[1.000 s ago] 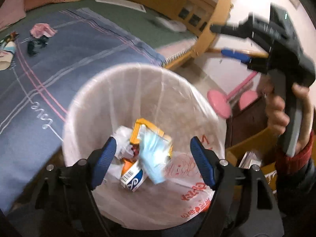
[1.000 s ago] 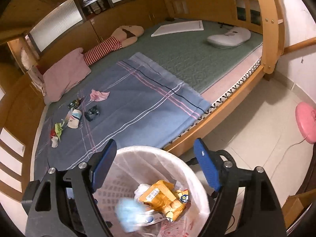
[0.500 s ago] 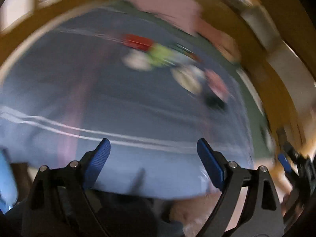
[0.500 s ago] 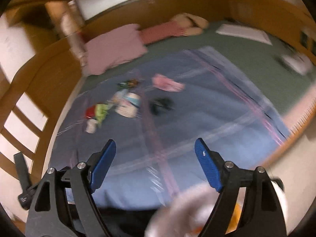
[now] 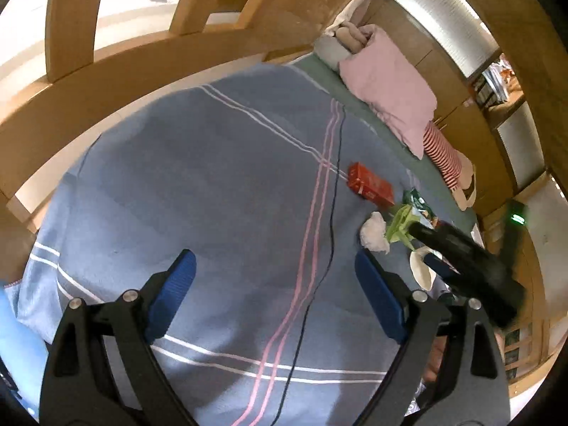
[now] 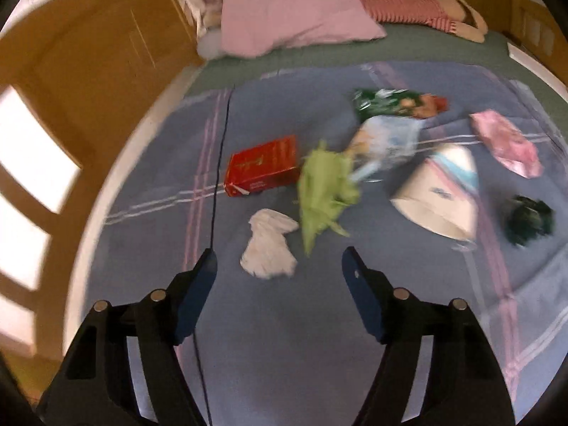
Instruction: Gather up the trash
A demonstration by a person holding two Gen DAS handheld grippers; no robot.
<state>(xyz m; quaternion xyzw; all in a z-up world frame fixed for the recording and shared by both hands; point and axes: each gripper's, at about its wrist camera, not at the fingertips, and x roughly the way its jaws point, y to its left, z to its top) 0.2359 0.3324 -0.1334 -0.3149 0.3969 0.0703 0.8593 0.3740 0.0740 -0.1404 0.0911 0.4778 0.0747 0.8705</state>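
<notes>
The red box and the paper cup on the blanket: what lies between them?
In the right wrist view, a crumpled green wrapper lies between the red box and the paper cup.

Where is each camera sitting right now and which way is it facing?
Left wrist: on the left gripper, angled down at the blue blanket; its open fingers show, empty, with the right gripper reaching over the trash.
Right wrist: on the right gripper, angled down at the trash pile; its fingers are closing with nothing between them.
Shared: the red box, white tissue and pink pillow.
</notes>
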